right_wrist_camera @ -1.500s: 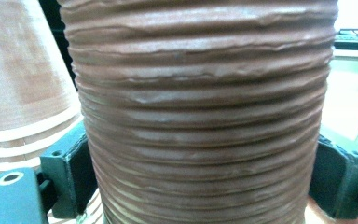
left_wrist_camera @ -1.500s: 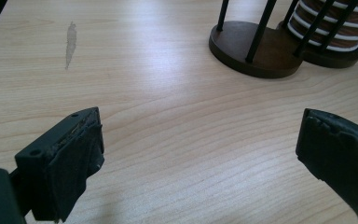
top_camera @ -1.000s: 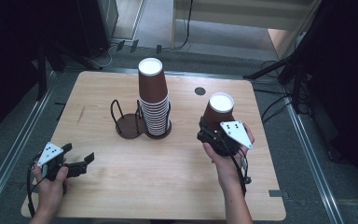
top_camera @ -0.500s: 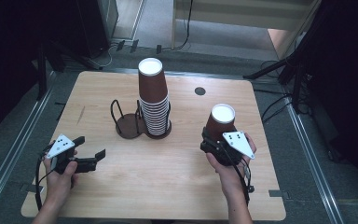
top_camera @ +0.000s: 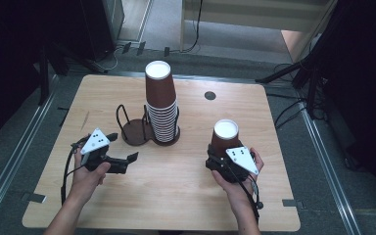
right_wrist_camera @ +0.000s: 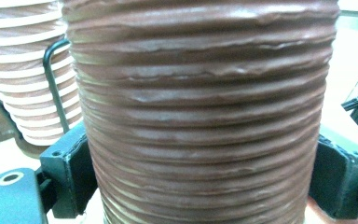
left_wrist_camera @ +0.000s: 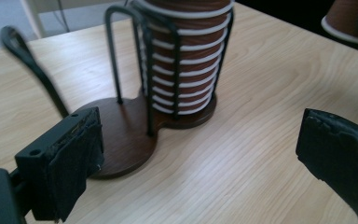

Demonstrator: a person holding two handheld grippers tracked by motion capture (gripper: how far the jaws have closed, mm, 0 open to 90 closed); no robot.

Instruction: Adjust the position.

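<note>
A wooden bench (top_camera: 176, 196) is carrying a dark wire rack (top_camera: 137, 131) near its centre, with a tall stack of brown paper cups (top_camera: 160, 105) sitting upside down in it. At four o'clock from the stack, the right gripper (top_camera: 220, 159) is clamping a single upturned cup (top_camera: 224, 137). At seven o'clock, the left gripper (top_camera: 122, 152) is hovering with its jaws spread wide, holding nothing.
</note>
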